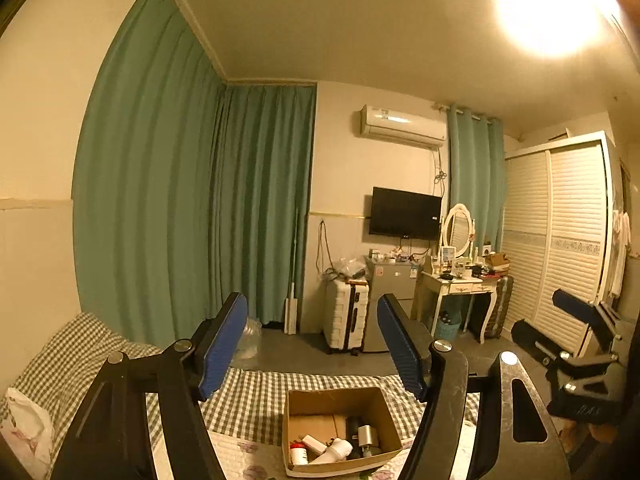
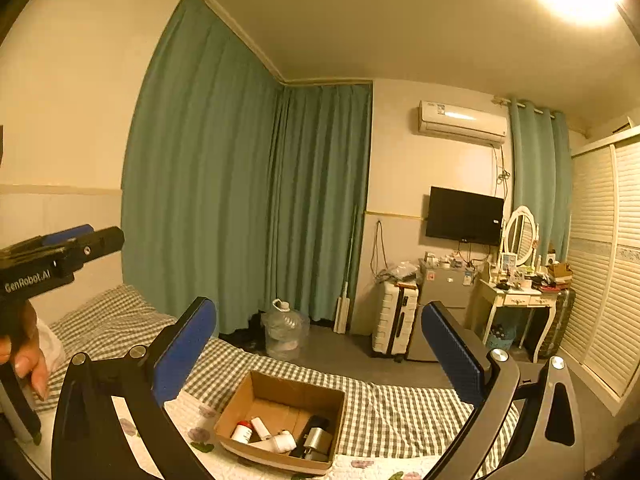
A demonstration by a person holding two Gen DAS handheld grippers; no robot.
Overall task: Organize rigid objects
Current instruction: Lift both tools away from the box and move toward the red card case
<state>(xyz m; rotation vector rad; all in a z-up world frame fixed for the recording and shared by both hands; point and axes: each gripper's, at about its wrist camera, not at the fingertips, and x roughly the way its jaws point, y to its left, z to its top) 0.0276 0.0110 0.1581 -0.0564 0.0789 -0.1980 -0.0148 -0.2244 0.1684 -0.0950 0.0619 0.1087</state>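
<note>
An open cardboard box (image 1: 320,402) (image 2: 296,390) sits on the bed below both grippers. In it lie a red-capped white bottle (image 1: 298,453) (image 2: 242,432), other white bottles (image 1: 332,450) (image 2: 280,442), a black cylinder (image 1: 353,426) and a silver metal piece (image 1: 368,435) (image 2: 318,438). My left gripper (image 1: 312,344) is held level above the box, its jaws wide apart and empty. My right gripper (image 2: 320,352) is also level, open and empty. Each shows in the other's view: the right gripper (image 1: 538,314) at far right, the left gripper (image 2: 106,236) at far left with a hand (image 2: 24,352) on it.
The bed has a checked sheet (image 2: 380,404) and a floral quilt (image 2: 192,436). A white plastic bag (image 1: 24,428) lies at its left. On the floor beyond stand a water jug (image 2: 284,332), a white suitcase (image 1: 346,316), a small fridge (image 1: 392,280) and a cluttered dressing table (image 1: 460,288).
</note>
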